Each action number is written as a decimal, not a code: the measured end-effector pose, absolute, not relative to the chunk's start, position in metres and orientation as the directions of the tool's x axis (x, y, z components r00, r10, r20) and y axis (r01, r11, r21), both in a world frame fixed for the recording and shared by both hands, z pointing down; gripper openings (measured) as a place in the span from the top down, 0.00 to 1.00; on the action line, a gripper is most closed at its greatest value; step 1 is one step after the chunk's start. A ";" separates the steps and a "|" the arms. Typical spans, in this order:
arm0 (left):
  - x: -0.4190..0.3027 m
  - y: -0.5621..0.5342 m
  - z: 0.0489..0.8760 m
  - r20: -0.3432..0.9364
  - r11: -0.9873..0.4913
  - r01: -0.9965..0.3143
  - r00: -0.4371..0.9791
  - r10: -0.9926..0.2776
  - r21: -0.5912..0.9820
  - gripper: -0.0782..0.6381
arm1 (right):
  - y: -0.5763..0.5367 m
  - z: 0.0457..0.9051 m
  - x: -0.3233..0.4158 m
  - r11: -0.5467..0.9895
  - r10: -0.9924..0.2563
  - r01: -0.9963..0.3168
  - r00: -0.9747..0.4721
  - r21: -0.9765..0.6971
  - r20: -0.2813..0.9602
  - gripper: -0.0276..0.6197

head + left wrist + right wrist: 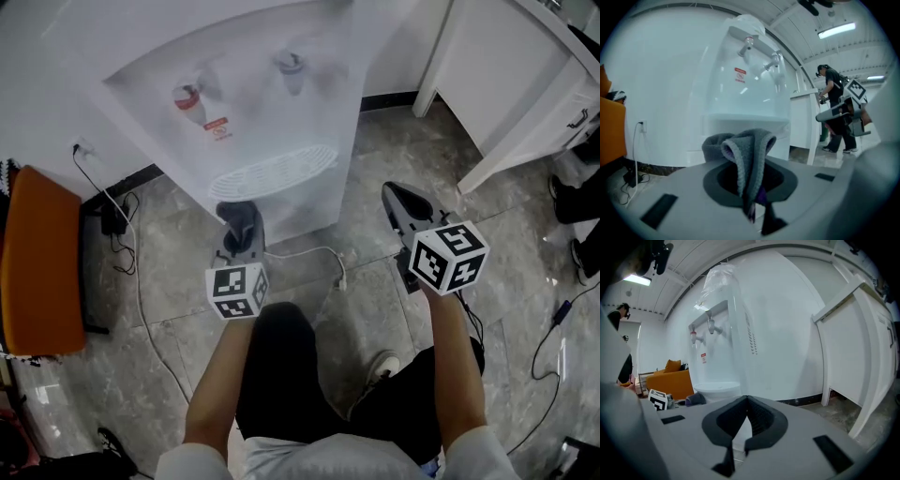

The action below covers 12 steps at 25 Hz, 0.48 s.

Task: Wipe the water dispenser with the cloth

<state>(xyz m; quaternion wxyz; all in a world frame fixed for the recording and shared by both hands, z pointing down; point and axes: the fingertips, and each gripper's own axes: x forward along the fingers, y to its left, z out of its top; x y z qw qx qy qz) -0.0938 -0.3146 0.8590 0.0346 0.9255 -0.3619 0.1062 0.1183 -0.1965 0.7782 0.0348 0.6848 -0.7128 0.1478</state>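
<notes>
Grey cloth (747, 158), folded over on itself and pinched in the left gripper (238, 246). The jaws are pressed onto its lower part, where a purple edge shows. Its long axis runs along the jaws, and the rounded fold leads and points toward the water dispenser (253, 103). In the head view the cloth (243, 218) hangs above the floor, just before the foot of the dispenser's front panel and below the ribbed drip tray (274, 171). The left gripper view shows open space between cloth and panel. The dispenser is white and stands against the wall. Its recess holds two taps, one with a red handle (187, 98) and one pale (291, 66). A small red label (740, 74) sits below the red tap, with print too small to read. The right gripper (405, 202) is held level to the right of the dispenser. Its jaws are pressed together at the tips with nothing between them, and they point past the dispenser's side. Each gripper carries a cube with black square markers. A white cable (309, 251) crosses the grey stone floor between the grippers. An orange seat (33, 262) stands at the left edge of the floor and a white cabinet (506, 84) toward its right corner. Another person (834, 108) stands well beyond the dispenser.
</notes>
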 end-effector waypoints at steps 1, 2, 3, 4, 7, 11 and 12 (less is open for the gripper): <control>-0.079 -0.311 0.861 0.230 -0.758 -0.652 0.736 -0.637 -0.013 0.79 | -0.195 0.774 0.119 0.013 -0.967 -0.987 -0.054 -0.163 0.248 0.94; -0.063 -0.306 0.864 0.236 -0.780 -0.625 0.756 -0.610 -0.015 0.79 | -0.193 0.769 0.119 0.008 -0.969 -0.987 -0.048 -0.160 0.244 0.94; -0.046 -0.301 0.865 0.238 -0.801 -0.598 0.776 -0.584 -0.017 0.79 | -0.191 0.765 0.120 0.006 -0.970 -0.988 -0.043 -0.156 0.238 0.94; -0.029 -0.295 0.867 0.237 -0.822 -0.570 0.796 -0.557 -0.017 0.79 | -0.189 0.762 0.119 0.008 -0.972 -0.989 -0.043 -0.149 0.229 0.94; 0.023 -0.278 0.868 0.216 -0.875 -0.483 0.855 -0.472 -0.001 0.79 | -0.184 0.757 0.114 0.042 -0.975 -0.994 -0.063 -0.104 0.214 0.94; 0.081 -0.261 0.888 0.234 -0.926 -0.377 0.900 -0.368 -0.008 0.79 | -0.173 0.765 0.117 0.032 -0.969 -0.995 -0.055 -0.096 0.241 0.94; 0.092 -0.257 0.895 0.238 -0.936 -0.352 0.909 -0.342 -0.003 0.79 | -0.170 0.764 0.120 0.025 -0.970 -0.993 -0.052 -0.113 0.240 0.94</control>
